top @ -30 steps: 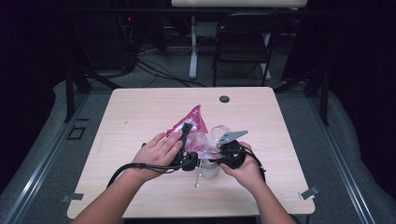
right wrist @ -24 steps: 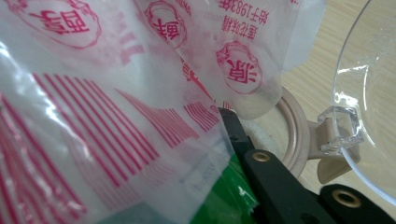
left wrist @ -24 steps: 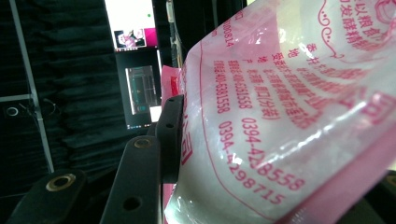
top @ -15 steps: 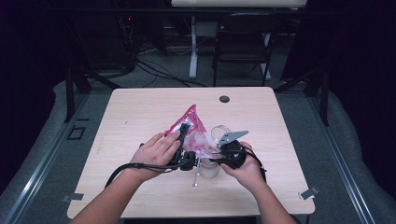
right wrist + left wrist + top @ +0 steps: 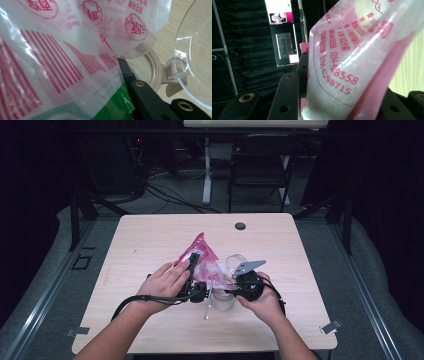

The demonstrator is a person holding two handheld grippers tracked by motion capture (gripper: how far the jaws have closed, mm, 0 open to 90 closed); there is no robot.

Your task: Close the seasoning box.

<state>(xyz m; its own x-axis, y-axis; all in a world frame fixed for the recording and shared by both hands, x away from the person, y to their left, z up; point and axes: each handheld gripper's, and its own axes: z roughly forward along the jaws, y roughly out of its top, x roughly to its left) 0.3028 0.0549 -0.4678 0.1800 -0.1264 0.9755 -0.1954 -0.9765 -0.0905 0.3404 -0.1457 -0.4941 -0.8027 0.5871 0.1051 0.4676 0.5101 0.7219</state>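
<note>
A pink and clear plastic bag (image 5: pixel 202 257) with red print is held up over the middle of the table between both grippers. My left gripper (image 5: pixel 194 265) is shut on its left side, and in the left gripper view the bag (image 5: pixel 352 62) is pinched between the black jaws. My right gripper (image 5: pixel 231 285), with its grey plate on top, is shut on the bag's lower right edge; the film (image 5: pixel 62 55) hides one jaw there. Under the bag stands a clear jar (image 5: pixel 223 301) with a beige rim (image 5: pixel 153 70) and its clear hinged lid (image 5: pixel 197 50) open.
A metal clasp (image 5: pixel 206 309) hangs from the jar toward the front edge. A round black grommet (image 5: pixel 240 226) sits near the far edge of the wooden table (image 5: pixel 140 245). Beyond the table stand a chair (image 5: pixel 260 170) and cables on the floor.
The top of the bag has leaned slightly to the left. Both hands stay almost where they were, still holding the bag.
</note>
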